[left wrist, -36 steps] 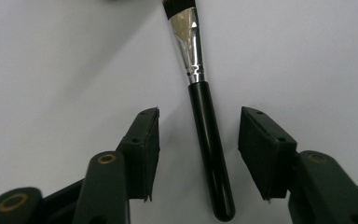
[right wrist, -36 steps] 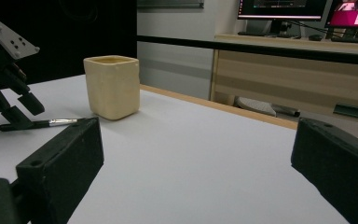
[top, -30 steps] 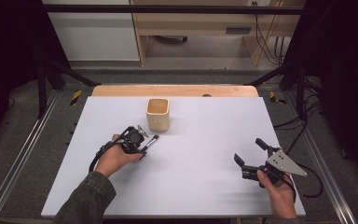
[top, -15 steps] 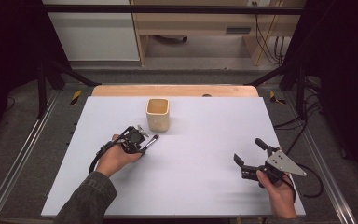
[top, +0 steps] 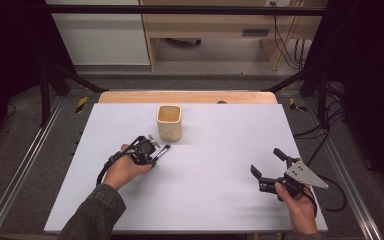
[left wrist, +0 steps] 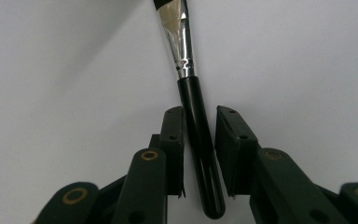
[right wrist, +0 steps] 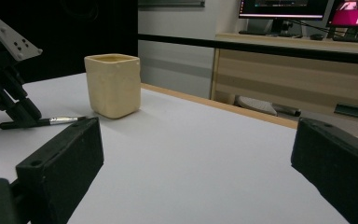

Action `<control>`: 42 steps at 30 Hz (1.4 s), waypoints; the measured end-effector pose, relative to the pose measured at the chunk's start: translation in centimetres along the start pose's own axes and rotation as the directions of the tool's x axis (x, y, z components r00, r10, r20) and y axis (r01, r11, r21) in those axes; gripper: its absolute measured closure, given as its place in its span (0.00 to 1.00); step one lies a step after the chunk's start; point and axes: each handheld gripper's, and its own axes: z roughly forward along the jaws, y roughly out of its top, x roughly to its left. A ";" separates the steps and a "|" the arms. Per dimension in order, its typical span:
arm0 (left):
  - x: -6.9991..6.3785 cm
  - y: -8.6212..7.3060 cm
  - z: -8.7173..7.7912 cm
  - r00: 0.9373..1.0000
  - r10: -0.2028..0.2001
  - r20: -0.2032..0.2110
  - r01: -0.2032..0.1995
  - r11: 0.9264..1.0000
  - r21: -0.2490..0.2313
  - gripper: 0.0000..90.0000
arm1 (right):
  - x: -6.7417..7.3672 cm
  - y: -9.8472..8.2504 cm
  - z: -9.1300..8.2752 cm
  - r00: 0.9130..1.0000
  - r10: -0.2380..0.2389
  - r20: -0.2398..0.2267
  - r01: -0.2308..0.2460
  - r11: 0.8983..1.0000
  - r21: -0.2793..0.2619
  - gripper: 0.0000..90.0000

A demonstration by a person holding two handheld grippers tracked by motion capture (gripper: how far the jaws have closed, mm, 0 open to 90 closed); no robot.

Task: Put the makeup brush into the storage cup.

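The left gripper [top: 156, 150] was held low over the white table [top: 220, 135] by the left hand [top: 122, 170]. Its jaws were set narrow about the black handle of a brush [top: 162, 150]. In the left gripper view the brush [left wrist: 198, 140] was seen running straight out between the jaws of the gripper [left wrist: 200, 126]. One pad was touching the handle and a thin slit was left at the other. Its metal ferrule and dark bristles were seen beyond the jaw tips. In the right gripper view the brush [right wrist: 42, 122] was seen lying flat on the table under the left gripper [right wrist: 18, 109]. A firm clamp on it could not be made out.

A cream cup [top: 169, 122] was stood upright just ahead of the left gripper's tips, near the bristle end but apart from it. In the right gripper view the cup [right wrist: 113, 86] was seen well ahead of that gripper and off to one side.

The right gripper [top: 266, 161] was held by the right hand [top: 297, 207] just above the table, well apart from the left gripper, the brush and the cup. Its jaws were spread wide, and nothing was held between them [right wrist: 196, 154]. The grey plate [top: 305, 175] was carried on its top.
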 end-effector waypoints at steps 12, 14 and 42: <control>0.0 0.0 0.0 1.000 -0.001 0.006 0.001 1.000 0.000 0.83 | 0.0 0.0 0.0 1.000 0.001 0.000 -0.001 1.000 -0.001 0.03; 0.1 0.0 0.0 1.000 -0.002 0.005 0.002 1.000 0.000 0.83 | 0.0 0.0 0.0 1.000 0.003 0.000 -0.003 1.000 0.000 0.03; 0.2 0.8 0.5 1.000 0.006 0.008 -0.006 1.000 0.019 0.87 | 0.0 0.0 0.0 1.000 -0.003 -0.003 0.003 1.000 -0.001 0.03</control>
